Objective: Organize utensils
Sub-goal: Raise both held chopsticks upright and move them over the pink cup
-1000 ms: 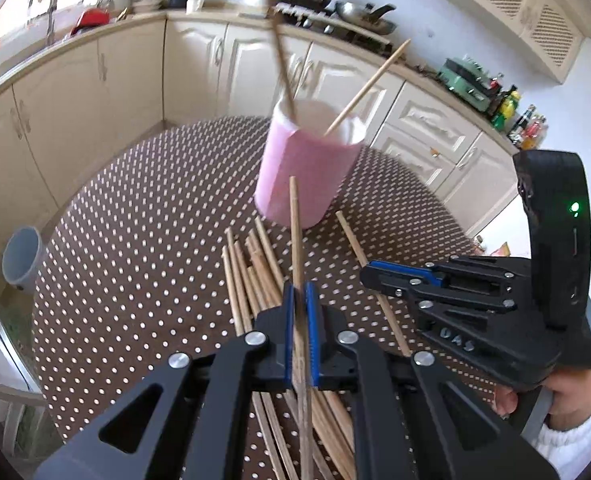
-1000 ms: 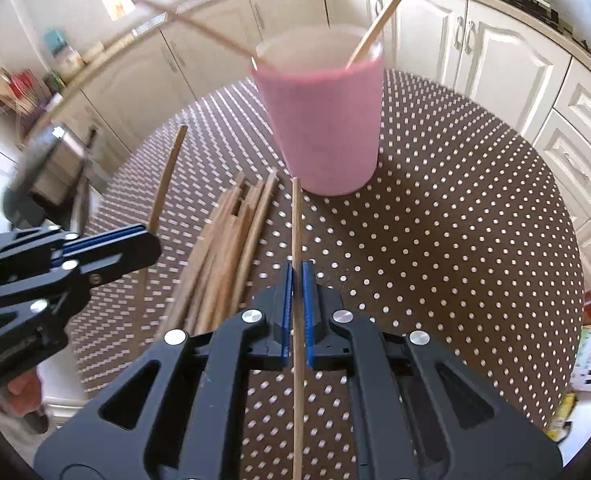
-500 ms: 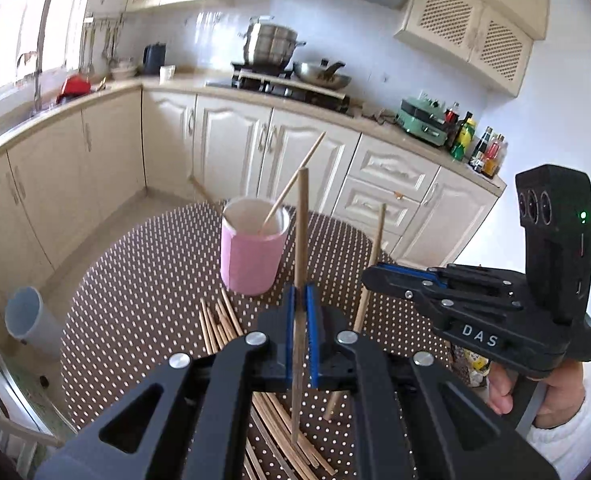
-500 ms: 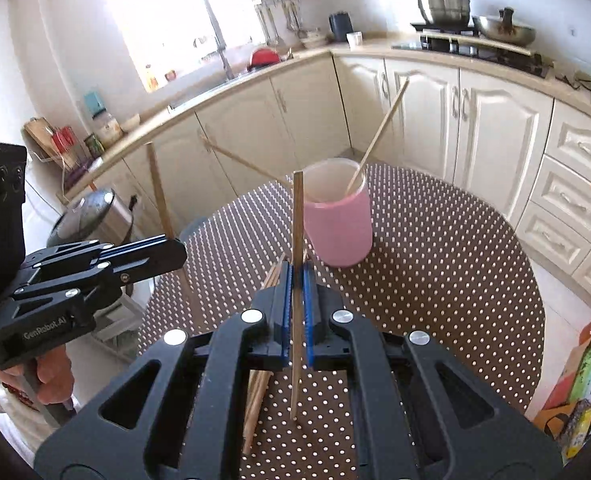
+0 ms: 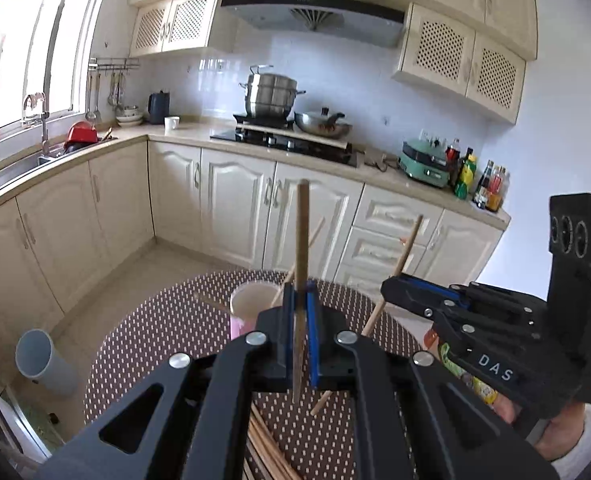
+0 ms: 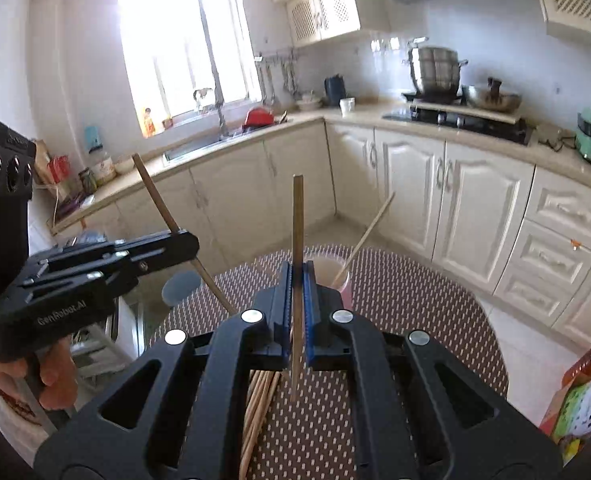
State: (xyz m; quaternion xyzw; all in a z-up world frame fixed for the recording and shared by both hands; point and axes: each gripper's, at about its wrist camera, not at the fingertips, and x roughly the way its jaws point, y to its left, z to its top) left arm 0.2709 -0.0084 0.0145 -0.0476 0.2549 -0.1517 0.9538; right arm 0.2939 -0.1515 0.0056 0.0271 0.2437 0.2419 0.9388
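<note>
My left gripper (image 5: 300, 300) is shut on a wooden chopstick (image 5: 301, 240) held upright, high above the table. My right gripper (image 6: 298, 280) is shut on another chopstick (image 6: 297, 224), also upright. Each gripper shows in the other's view: the right one (image 5: 391, 284) with its chopstick (image 5: 399, 256), the left one (image 6: 189, 240) with its chopstick (image 6: 155, 196). A pink cup (image 5: 247, 308) stands on the dotted round table (image 5: 143, 328) below, with two chopsticks leaning in it; it also shows in the right wrist view (image 6: 333, 276). A bundle of loose chopsticks (image 6: 257, 400) lies on the table under the grippers.
Cream kitchen cabinets (image 5: 231, 208) and a counter with a stove and pots (image 5: 271, 100) ring the table. A grey bin (image 5: 41, 360) stands on the floor at the left. Packaged goods (image 6: 579, 396) sit on the floor at the right of the table.
Both grippers have risen well above the table, each lifting its chopstick from lying flat to upright. The cup and the bundle now look smaller and lower.
</note>
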